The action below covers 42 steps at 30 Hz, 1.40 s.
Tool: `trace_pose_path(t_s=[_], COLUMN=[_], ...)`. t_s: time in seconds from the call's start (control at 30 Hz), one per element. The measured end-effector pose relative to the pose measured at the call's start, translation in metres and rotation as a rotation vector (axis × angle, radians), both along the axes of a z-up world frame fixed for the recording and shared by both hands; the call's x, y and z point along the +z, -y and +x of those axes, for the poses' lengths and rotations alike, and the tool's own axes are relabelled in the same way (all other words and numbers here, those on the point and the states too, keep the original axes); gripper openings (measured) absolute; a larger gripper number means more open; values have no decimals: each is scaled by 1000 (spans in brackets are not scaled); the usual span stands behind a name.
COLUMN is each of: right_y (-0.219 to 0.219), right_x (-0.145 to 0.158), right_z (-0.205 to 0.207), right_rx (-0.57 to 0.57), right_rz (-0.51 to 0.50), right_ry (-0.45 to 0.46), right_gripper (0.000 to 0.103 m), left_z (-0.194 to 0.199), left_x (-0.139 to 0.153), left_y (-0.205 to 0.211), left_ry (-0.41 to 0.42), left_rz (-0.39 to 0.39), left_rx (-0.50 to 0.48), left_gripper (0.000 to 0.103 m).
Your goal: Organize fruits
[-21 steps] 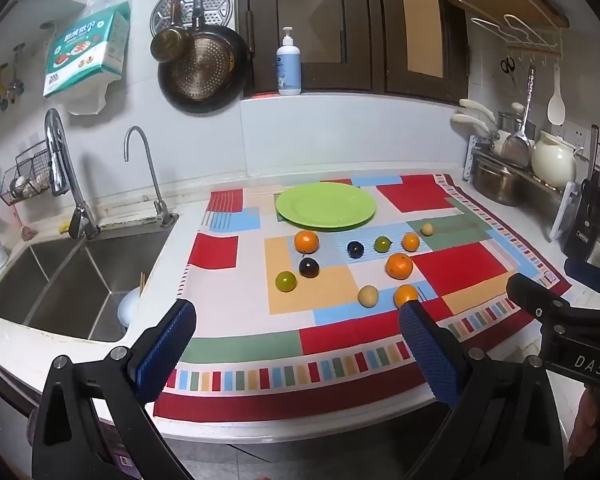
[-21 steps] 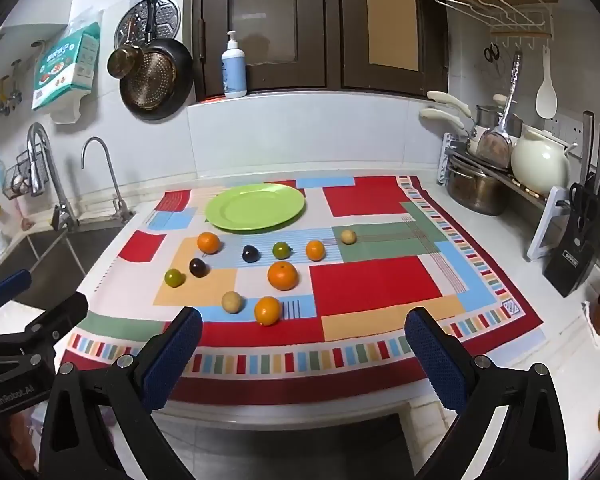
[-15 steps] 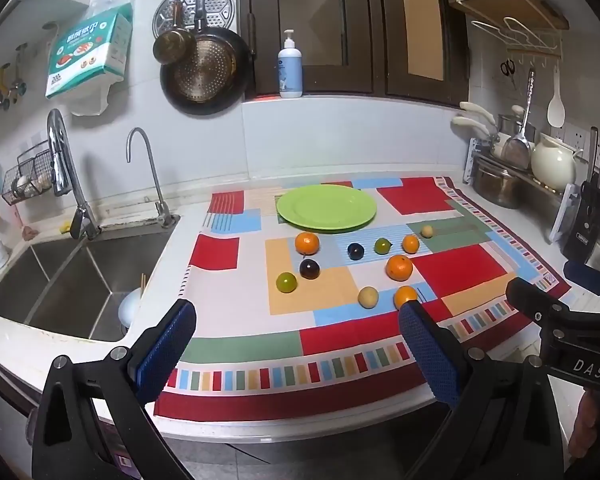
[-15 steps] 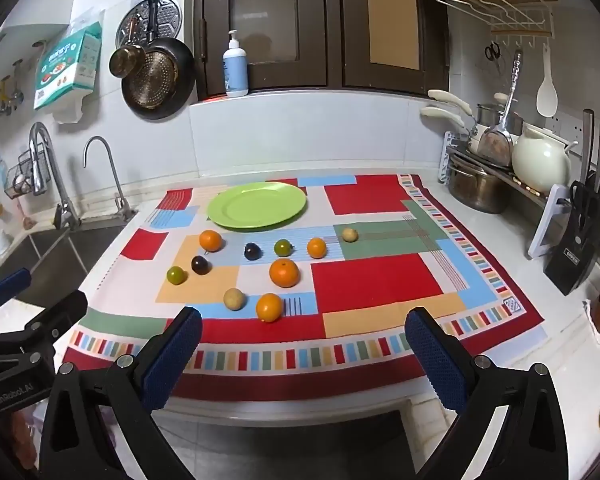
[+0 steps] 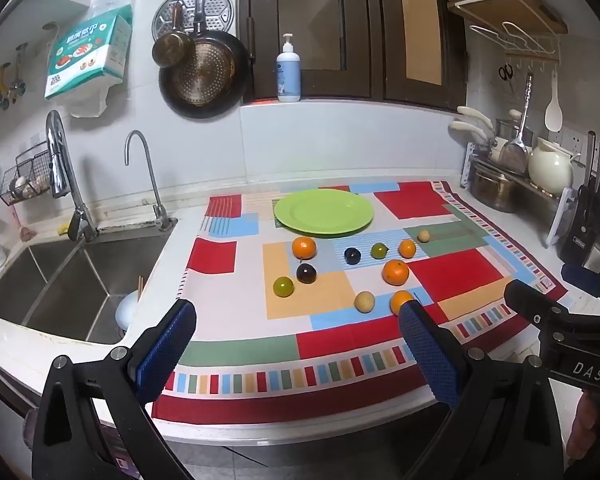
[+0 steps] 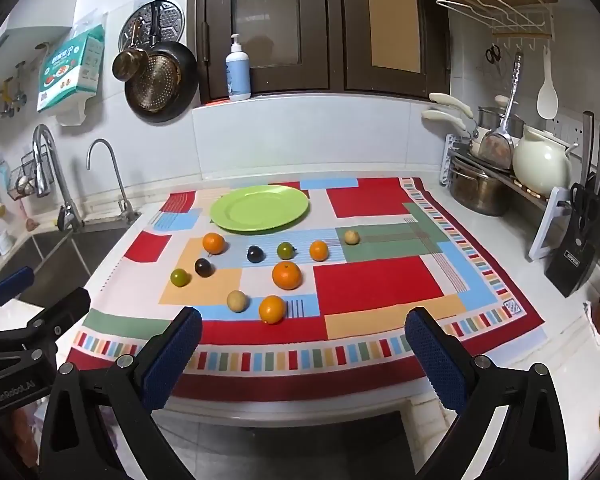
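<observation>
Left gripper [image 5: 296,330] and right gripper [image 6: 302,332] are both hanging over the counter's near edge with jaws spread wide, nothing between the blue pads [image 6: 172,360], neither touching any fruit. Ten fruits are lying loose on the patchwork cloth [image 6: 376,280], apart from one another: four oranges [image 6: 287,275], two dark plums [image 6: 255,254], two green fruits [image 6: 179,277] and two pale tan ones [image 6: 237,301], all sitting in front of the green plate [image 6: 260,208], which is resting bare at the cloth's far side. A double sink [image 5: 60,280] is lying left of the cloth, a knife block [image 6: 572,264] standing to its right.
</observation>
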State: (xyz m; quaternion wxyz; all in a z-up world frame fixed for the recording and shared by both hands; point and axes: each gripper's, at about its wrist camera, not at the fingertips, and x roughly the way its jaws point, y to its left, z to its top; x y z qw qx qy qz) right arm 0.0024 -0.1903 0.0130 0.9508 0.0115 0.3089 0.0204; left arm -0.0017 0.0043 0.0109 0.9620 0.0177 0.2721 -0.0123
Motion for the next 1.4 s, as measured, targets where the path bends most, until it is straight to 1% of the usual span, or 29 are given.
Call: trace_pose_path(t_s=[0.8, 1.4], right_y=[-6, -10], right_x=[3, 7], right_z=[3, 0], right_rx=[13, 13], right_rz=[-10, -8], right_ry=[22, 35], right_gripper=[102, 102], left_z=[4, 0], left_x=[-2, 3], left_y=[3, -4], left_ry=[30, 55], left_rz=[1, 0], left_rx=[-13, -35], left_gripper=[103, 103])
